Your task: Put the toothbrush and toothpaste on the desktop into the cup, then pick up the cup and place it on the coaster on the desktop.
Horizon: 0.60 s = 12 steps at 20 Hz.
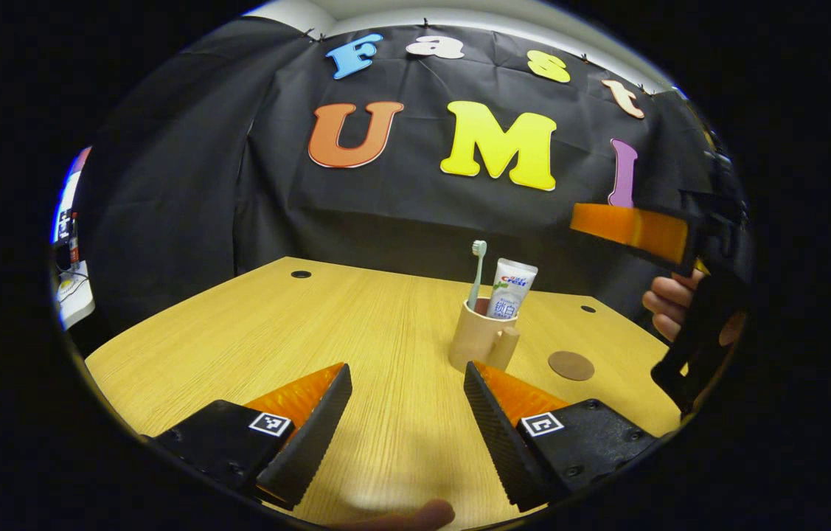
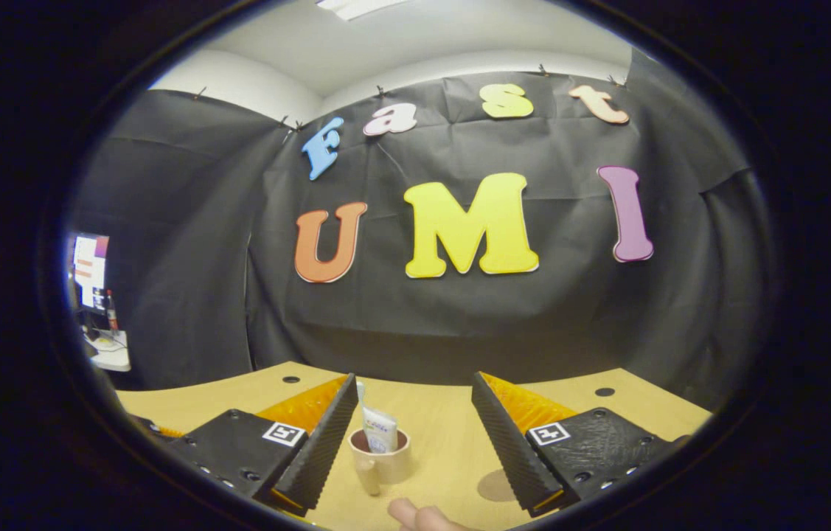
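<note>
Cup loaded, both jaws released

Toothbrush [image 1: 478, 271] and toothpaste [image 1: 509, 289] stand in the cup [image 1: 475, 338] at centre frame on the tabletop [image 1: 327, 324]. We see the coaster [image 1: 571, 365] just right of it. Left gripper [image 1: 408, 404] and right gripper [image 2: 411, 420] gape, holding nothing.

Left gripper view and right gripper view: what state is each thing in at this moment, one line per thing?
Toothbrush: upright in the cup, head up.
Toothpaste: standing in the cup, leaning slightly.
Cup: upright on the desktop, handle toward the camera, not on the coaster.
Coaster: bare, flat on the desktop, beside the cup.
Left gripper: jaws open, holding nothing.
Right gripper: jaws open, above the cup, holding nothing.
</note>
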Motion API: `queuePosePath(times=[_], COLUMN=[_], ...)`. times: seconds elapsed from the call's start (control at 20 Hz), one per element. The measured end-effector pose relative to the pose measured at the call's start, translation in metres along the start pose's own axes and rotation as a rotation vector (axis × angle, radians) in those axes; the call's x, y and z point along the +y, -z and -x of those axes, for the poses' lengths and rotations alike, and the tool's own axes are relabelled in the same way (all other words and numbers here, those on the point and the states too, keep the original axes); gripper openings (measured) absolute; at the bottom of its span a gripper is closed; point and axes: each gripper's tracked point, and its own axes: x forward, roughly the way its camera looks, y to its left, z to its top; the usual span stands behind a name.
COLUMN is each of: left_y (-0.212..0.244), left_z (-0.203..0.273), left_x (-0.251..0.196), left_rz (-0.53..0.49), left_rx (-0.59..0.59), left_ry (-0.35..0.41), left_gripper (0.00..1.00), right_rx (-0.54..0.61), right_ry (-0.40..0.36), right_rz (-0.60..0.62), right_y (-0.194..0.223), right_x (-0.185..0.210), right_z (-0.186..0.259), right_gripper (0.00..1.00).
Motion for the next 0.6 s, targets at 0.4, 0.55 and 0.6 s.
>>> queuePosePath(times=[0.4,0.55,0.6], left_y=[-0.04,-0.035,-0.033], left_z=[-0.047,-0.067,-0.07], left_x=[-0.041,-0.051,-0.056], left_rz=[-0.005,-0.033,-0.015], left_rx=[0.178,0.339,0.4], left_ry=[0.065,0.096,0.111], left_gripper=[0.98,0.98,0.98], right_rx=[-0.015,0.027,0.04], right_ry=[0.027,0.01,-0.01], right_rz=[0.045,0.033,0.031], right_y=[0.013,0.029,0.034], right_x=[-0.072,-0.094,-0.097], right_z=[0.075,0.095,0.099], right_gripper=[0.94,0.93,0.93])
